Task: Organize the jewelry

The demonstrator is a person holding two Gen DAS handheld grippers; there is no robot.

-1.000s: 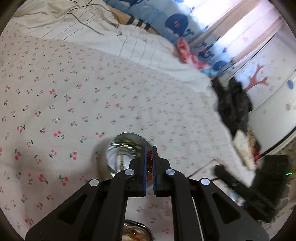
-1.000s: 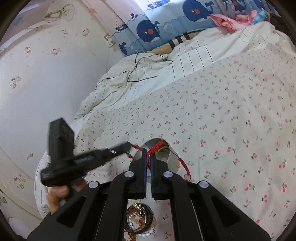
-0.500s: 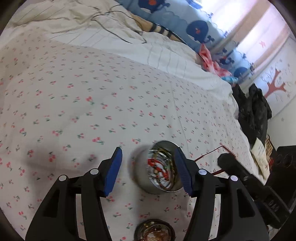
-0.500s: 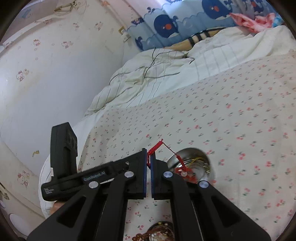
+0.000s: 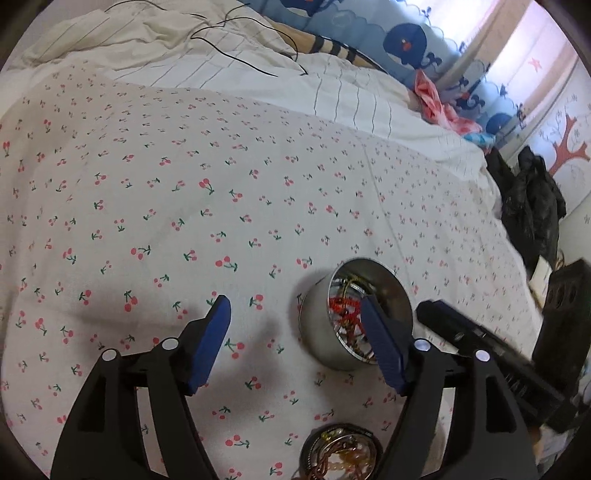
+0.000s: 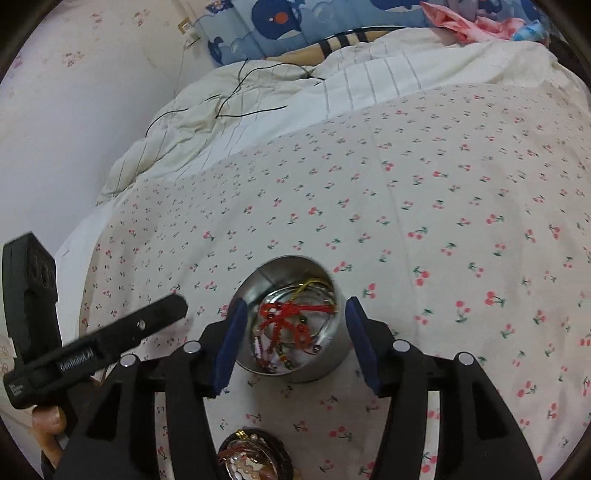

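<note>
A round metal tin (image 5: 317,332) (image 6: 332,363) stands on the cherry-print bedsheet. A red braided bracelet (image 6: 286,319) (image 5: 343,306) lies inside it on other beaded and gold pieces. My right gripper (image 6: 295,305) hovers over the tin with a blue pad on each side of it. Its jaws are opening and the pads touch nothing. My left gripper (image 5: 294,303) is just left of the tin, its jaws opening with only sheet between them. Each gripper shows in the other's view as a black bar: the right gripper (image 5: 465,336), and the left gripper (image 6: 129,334) held by a hand (image 6: 48,417).
A small dark dish (image 5: 340,452) (image 6: 253,461) of mixed jewelry sits at the near edge. A striped duvet (image 5: 229,70) with a black cable (image 5: 236,55) lies behind. Whale-print padding (image 6: 280,22), pink cloth (image 5: 432,99) and dark clothes (image 5: 528,206) lie further off. A wall (image 6: 74,110) borders the bed.
Both grippers were shut on the red bracelet above the tin. The left one opened first, then the right, and the bracelet dropped into the tin. Both views swung so the tin sits further right.
</note>
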